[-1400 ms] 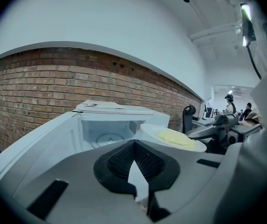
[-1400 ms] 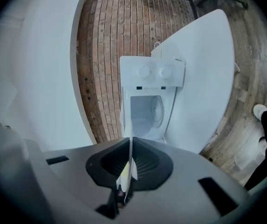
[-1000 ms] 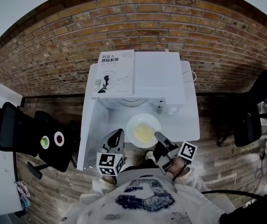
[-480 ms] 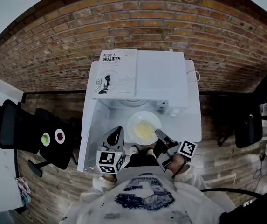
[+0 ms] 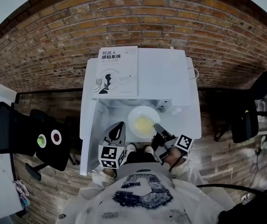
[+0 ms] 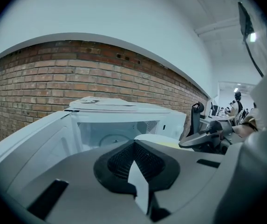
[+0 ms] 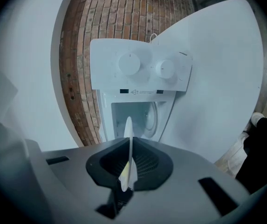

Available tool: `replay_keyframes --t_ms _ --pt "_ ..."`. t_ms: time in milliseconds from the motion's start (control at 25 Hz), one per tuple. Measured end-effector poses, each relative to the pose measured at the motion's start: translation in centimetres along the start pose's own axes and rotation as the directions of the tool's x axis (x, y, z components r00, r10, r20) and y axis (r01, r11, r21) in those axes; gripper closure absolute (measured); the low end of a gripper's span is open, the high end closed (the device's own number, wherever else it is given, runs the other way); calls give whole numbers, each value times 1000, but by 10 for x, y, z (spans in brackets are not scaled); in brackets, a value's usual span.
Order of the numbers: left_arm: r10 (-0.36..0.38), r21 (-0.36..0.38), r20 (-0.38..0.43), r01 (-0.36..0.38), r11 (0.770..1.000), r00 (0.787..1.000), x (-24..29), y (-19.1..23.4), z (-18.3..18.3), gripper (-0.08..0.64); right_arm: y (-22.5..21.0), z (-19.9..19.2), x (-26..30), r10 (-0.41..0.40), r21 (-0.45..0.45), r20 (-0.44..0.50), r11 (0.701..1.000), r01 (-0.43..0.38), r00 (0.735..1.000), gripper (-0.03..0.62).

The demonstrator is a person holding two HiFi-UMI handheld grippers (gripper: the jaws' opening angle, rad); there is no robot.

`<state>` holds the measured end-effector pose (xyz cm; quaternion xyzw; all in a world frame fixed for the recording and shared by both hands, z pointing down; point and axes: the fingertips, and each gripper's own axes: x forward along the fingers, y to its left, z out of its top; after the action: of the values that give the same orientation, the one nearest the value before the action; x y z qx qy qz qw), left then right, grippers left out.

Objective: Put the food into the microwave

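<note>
Right gripper [image 5: 157, 127] is clamping its fingers on the near rim of the plate [image 5: 140, 114], which is showing edge-on as a thin white sliver between them. Left gripper [image 5: 119, 126] is sitting just beside the plate's left edge, fingers pressed together on nothing. Plate is hovering at the open mouth of the microwave [image 5: 163, 78], not yet inside, carrying flat yellow food [image 5: 144, 124]. Plate is looking like stiff glazed ceramic: slick, breakable, likely tipping under a one-sided rim pinch, so needing to stay level. Food is looking soft. Beyond, the smooth white boxy microwave is standing on a white surface [image 5: 192, 125], door [image 5: 89, 125] swung left, round turntable [image 6: 114, 139] inside, book [image 5: 118, 71] lying on top, rough brick wall [image 5: 170, 22] behind.
</note>
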<state>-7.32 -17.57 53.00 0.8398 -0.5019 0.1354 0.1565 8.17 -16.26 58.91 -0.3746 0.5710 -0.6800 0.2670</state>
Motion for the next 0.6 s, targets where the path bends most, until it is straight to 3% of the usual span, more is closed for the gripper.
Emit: replay_keyframes --t_ms 600 --pt "-14 -27 -1 14 1000 1000 21 25 -2 552 -41 17 50 -67 -13 51 998 68 996 568"
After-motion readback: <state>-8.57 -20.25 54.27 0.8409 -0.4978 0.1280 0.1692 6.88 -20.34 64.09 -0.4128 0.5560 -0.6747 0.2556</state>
